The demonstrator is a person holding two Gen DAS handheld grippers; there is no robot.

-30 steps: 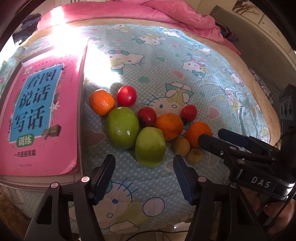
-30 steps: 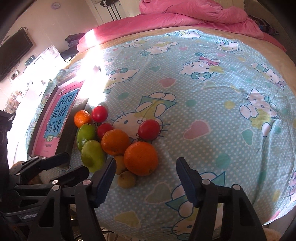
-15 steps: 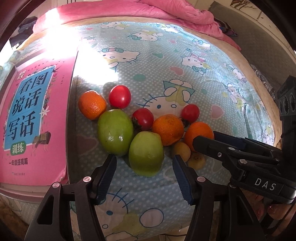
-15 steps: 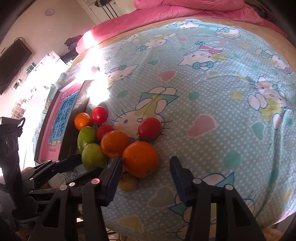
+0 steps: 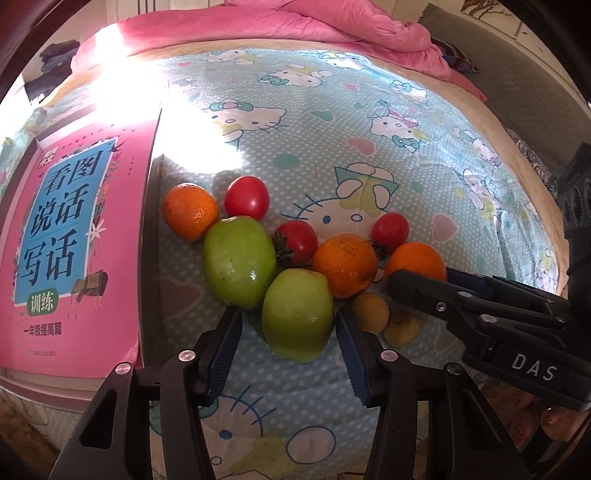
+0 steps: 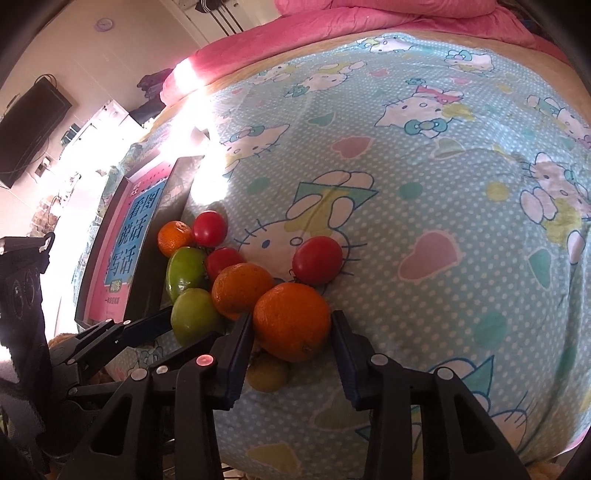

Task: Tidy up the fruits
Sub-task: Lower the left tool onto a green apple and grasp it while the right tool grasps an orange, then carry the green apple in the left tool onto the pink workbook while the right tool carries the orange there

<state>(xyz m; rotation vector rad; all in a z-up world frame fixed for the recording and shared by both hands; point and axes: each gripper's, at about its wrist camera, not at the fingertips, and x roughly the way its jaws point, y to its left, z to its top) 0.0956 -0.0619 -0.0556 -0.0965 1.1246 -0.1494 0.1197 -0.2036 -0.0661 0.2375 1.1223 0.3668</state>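
A pile of fruit lies on the Hello Kitty bedsheet (image 5: 369, 122): two green fruits, three oranges, three red tomatoes and two small yellow-brown fruits (image 5: 370, 312). My left gripper (image 5: 288, 328) is open with the near green fruit (image 5: 297, 314) between its fingertips, not gripped. My right gripper (image 6: 291, 332) is open around the nearest orange (image 6: 291, 321), its pads close to the orange's sides. The right gripper also shows in the left wrist view (image 5: 480, 306).
A pink book (image 5: 62, 240) lies left of the fruit, close to the far-left orange (image 5: 190, 210). A pink quilt (image 5: 295, 18) is bunched at the far end. The bed's edge is just below the grippers.
Both grippers have moved forward toward the fruit. The left now straddles the near green fruit and the right straddles the nearest orange. The fruit has not moved.
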